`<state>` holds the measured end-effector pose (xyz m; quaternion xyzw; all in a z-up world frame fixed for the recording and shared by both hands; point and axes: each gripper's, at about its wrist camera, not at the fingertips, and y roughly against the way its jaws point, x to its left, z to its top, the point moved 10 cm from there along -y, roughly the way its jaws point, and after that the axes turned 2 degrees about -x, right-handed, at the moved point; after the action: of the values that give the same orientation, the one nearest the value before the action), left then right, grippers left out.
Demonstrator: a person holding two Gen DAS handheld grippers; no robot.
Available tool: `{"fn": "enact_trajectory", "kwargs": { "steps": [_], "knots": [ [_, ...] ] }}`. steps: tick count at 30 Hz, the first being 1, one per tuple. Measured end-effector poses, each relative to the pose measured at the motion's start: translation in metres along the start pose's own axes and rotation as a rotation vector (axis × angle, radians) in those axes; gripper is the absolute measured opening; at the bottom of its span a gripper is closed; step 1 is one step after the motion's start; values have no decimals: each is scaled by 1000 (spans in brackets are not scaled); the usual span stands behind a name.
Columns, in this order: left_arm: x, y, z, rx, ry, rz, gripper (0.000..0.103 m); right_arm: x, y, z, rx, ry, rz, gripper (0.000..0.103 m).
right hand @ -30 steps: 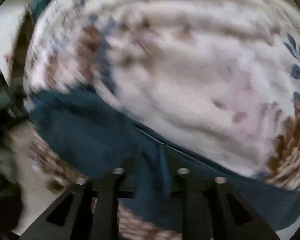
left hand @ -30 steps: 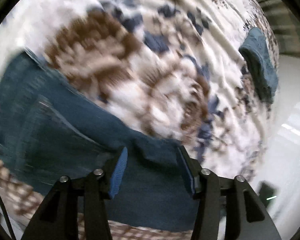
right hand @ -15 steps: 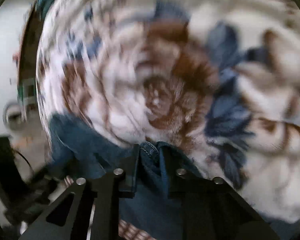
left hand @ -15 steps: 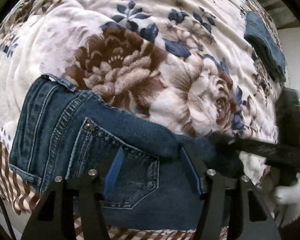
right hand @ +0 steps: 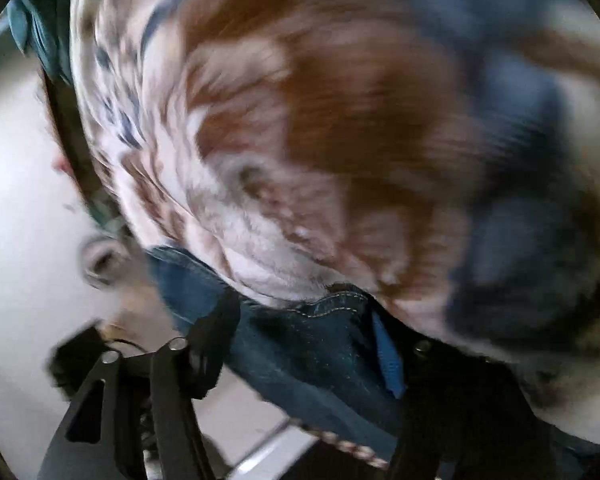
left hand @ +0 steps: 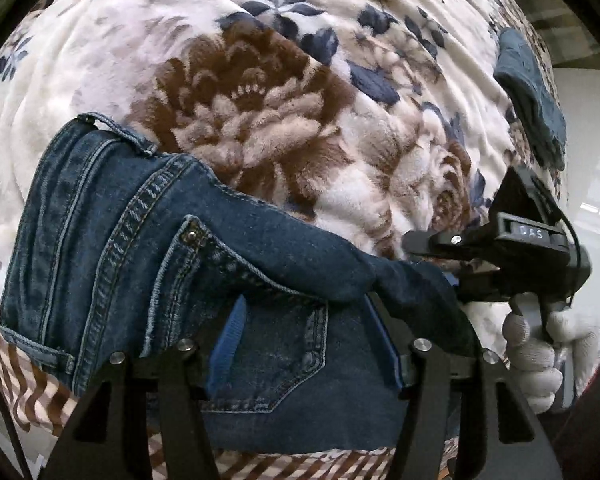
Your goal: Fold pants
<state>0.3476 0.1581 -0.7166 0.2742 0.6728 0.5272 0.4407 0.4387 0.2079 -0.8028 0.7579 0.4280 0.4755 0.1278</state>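
On bed blanket (left hand: pixel 260 128) lie folded jeans (left hand: pixel 148 260); left gripper (left hand: pixel 304 344) half-open astride denim, nothing pinched; right gripper (right hand: pixel 304 344) at 3 o'clock, jaws opening, denim between; fold being laid; smoothing judged next.

Both wrist views close above jeans (left hand: pixel 148 248), blanket (left hand: pixel 260 92).
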Motion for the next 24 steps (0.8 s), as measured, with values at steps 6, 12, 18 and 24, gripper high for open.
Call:
{"fn": "enact_trajectory", "kwargs": {
  "steps": [6,12,18,24],
  "knots": [
    [0,-5,-2,6,-22,4,57,-4,74,-3,-242,-78,14,1],
    [3,-1,-8,13,6,-14,57,-2,102,-5,-302,-13,-5,10],
    [6,3,-13,13,-12,-5,57,17,30,-12,-180,210,-340,40],
    [7,1,-15,13,-34,-22,57,12,49,-4,-377,28,-243,4]
  ]
}}
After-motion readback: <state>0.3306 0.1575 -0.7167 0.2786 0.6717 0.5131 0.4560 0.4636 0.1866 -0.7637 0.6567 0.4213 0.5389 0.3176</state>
